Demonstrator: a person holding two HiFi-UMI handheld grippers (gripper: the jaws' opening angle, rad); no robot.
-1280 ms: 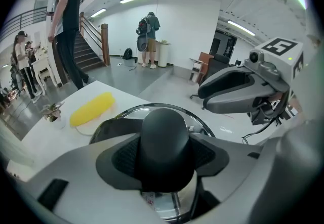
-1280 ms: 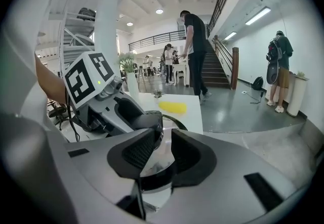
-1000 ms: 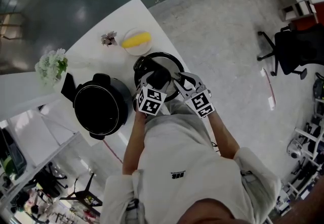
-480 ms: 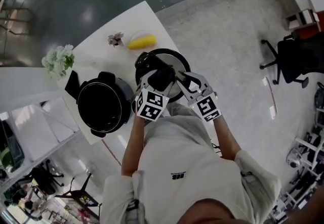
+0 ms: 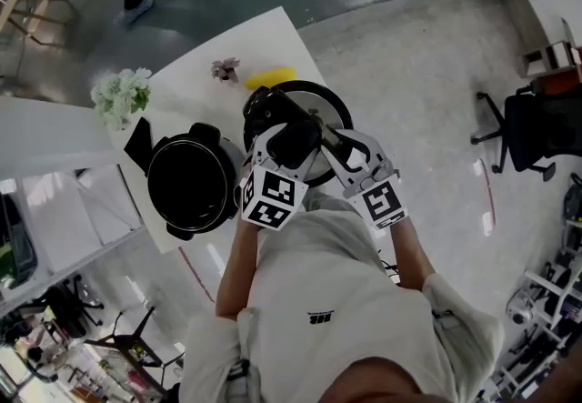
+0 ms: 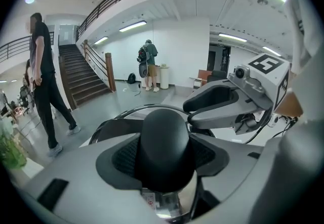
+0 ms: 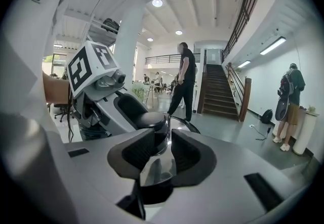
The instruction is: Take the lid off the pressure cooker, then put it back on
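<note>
Fingers (image 6: pixel 121 156) of the left gripper (image 5: pixel 289 139) clamp the black knob (image 6: pixel 164 147) of the lid (image 5: pixel 323 105); right gripper (image 5: pixel 329 145) fingers (image 7: pixel 190 154) pinch its steel rim (image 7: pixel 157 167), likely to keep it level; lid hangs mid-frame, clear of the open cooker (image 5: pixel 193 185) at centre-left on the desk (image 5: pixel 264 39).

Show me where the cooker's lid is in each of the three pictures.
Head view: the lid is at centre, right of the open pot.
Left gripper view: low centre, its black knob between the jaws.
Right gripper view: low centre, its shiny edge between the jaws.
Shared landmark: the black knob.
</note>
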